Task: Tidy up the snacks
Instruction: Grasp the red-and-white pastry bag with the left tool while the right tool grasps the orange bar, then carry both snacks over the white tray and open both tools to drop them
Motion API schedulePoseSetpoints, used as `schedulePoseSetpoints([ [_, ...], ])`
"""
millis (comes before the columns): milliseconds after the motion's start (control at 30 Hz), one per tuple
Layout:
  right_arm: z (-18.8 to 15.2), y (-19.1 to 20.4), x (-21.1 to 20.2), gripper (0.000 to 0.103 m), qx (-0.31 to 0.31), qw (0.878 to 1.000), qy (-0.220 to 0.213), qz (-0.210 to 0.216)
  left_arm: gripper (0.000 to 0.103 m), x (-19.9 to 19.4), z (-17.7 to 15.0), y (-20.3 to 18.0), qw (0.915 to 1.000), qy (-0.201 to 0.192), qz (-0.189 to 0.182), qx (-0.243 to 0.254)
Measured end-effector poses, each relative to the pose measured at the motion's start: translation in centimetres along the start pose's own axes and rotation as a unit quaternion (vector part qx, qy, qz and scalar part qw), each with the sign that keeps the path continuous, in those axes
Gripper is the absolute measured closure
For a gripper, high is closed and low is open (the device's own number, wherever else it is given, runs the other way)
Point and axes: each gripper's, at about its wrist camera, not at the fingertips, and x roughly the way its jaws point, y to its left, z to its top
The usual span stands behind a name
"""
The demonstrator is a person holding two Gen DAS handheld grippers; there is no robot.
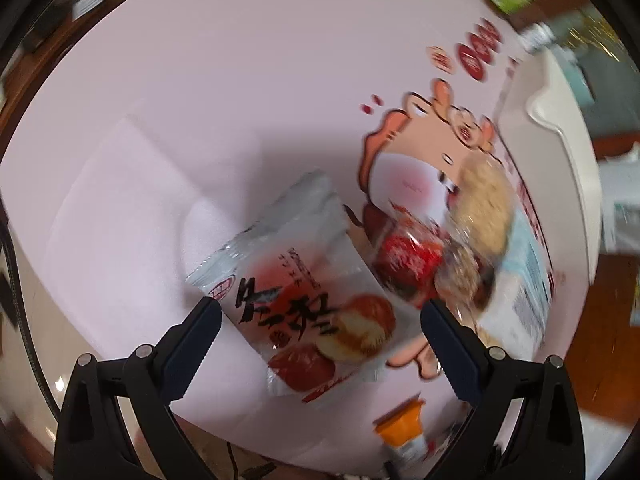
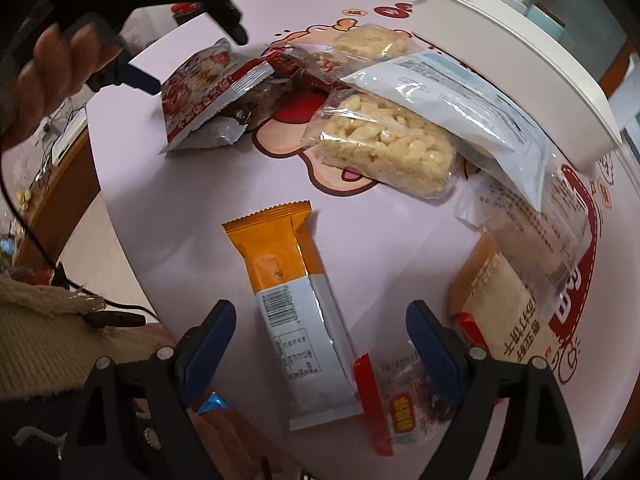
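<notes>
I am holding my left tool (image 1: 320,320) with its fingers spread wide apart, gripping nothing; it is hovering over a pale packet printed with red dates (image 1: 312,312), which is lying flat on the pink counter (image 1: 200,80) between the two fingers; just right of that packet a blurred heap of wrappers, a red one (image 1: 404,260) and a puffed-grain bar (image 1: 480,200), is lying over the cartoon print; beyond them a white tray (image 1: 560,128) is sitting at the counter's far right.

I am holding my right tool (image 2: 320,332) equally wide apart, clamped on nothing; my left tool (image 2: 188,32) is showing at the upper left of the right wrist view, above the date packet (image 2: 200,92); an orange and white snack bar (image 2: 296,300) is lying lengthwise between my right fingers; just right of it a clear packet with a red strip (image 2: 396,396) is resting on the counter (image 2: 180,220); farther back two puffed-rice bars (image 2: 384,148) are lying partly under a pale blue pouch (image 2: 460,108); a tan cracker pack (image 2: 500,312) is sitting at the right; the white tray (image 2: 520,60) is lying behind everything.
</notes>
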Motion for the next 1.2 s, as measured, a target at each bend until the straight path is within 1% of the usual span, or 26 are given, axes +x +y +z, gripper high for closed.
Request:
schedulePoseSetpoints([
  [133,0.4,-0.3,0.9,0.023,-0.006,1.0,0.007,0.006,0.004,1.1,0.7,0.1,0.9983,-0.004,0.016,-0.056],
  [200,0.6,-0.3,1.3,0.031,-0.009,1.0,0.012,0.007,0.004,1.5,0.8,0.2,0.9972,0.001,0.026,-0.07],
  [300,1.0,-0.5,2.0,0.041,-0.01,1.0,0.019,0.017,0.004,2.4,0.6,0.3,0.9954,0.018,0.045,-0.082],
  [333,1.1,-0.5,2.1,0.042,-0.01,1.0,0.019,0.018,0.004,2.6,0.6,0.3,0.9953,0.02,0.049,-0.081],
  [367,1.2,-0.5,2.1,0.046,-0.014,1.0,0.016,0.017,0.004,2.9,0.5,0.2,0.9952,0.022,0.055,-0.078],
  [433,1.4,-0.5,2.1,0.06,-0.017,1.0,0.011,0.019,0.005,3.1,0.3,0.1,0.9955,0.022,0.059,-0.071],
  [467,1.5,-0.4,2.0,0.064,-0.015,1.0,0.01,0.024,0.014,3.2,0.3,0.1,0.9957,0.023,0.059,-0.066],
  [500,1.6,-0.6,2.0,0.065,-0.011,1.0,0.009,0.027,0.027,3.3,0.4,0.1,0.9962,0.024,0.055,-0.063],
  [533,1.7,-0.8,2.1,0.066,-0.006,0.999,0.009,0.03,0.027,3.3,0.4,0.1,0.9965,0.026,0.054,-0.059],
  [600,2.0,-1.1,2.0,0.067,0.0,0.999,0.007,0.033,0.032,3.1,0.3,0.2,0.9969,0.023,0.056,-0.051],
  [633,2.1,-1.2,1.8,0.067,0.001,0.999,0.004,0.034,0.033,2.9,0.4,0.2,0.9971,0.016,0.062,-0.041],
  [700,2.4,-1.4,1.1,0.067,0.004,0.999,-0.008,0.037,0.039,2.3,0.4,-0.1,0.9974,0.007,0.066,-0.028],
  [733,2.5,-1.4,0.8,0.067,0.006,0.999,-0.013,0.037,0.041,1.8,0.4,-0.3,0.9977,0.0,0.065,-0.021],
  [767,2.5,-1.4,0.4,0.067,0.008,0.999,-0.02,0.037,0.047,1.3,0.5,-0.6,0.998,-0.008,0.062,-0.012],
  [867,3.3,-2.0,-1.1,0.067,0.019,0.998,-0.04,0.038,0.053,-0.6,0.2,-1.5,0.9976,-0.028,0.061,0.016],
  [1000,4.9,-4.2,-3.8,0.067,0.047,0.995,-0.081,0.029,0.056,-3.1,0.5,-3.6,0.9958,-0.05,0.048,0.059],
  [1100,6.5,-7.4,-6.4,0.067,0.092,0.989,-0.118,0.015,0.056,-5.2,0.3,-6.5,0.9908,-0.072,0.03,0.11],
  [1133,7.0,-8.7,-7.6,0.067,0.11,0.985,-0.131,0.008,0.056,-5.9,0.4,-7.7,0.9876,-0.081,0.024,0.133],
  [1167,7.5,-10.5,-8.6,0.067,0.129,0.981,-0.143,0.0,0.056,-6.8,0.3,-9.4,0.9817,-0.095,0.017,0.164],
  [1200,8.2,-11.9,-9.1,0.067,0.146,0.978,-0.151,-0.007,0.056,-7.3,0.2,-10.7,0.977,-0.105,0.014,0.185],
])
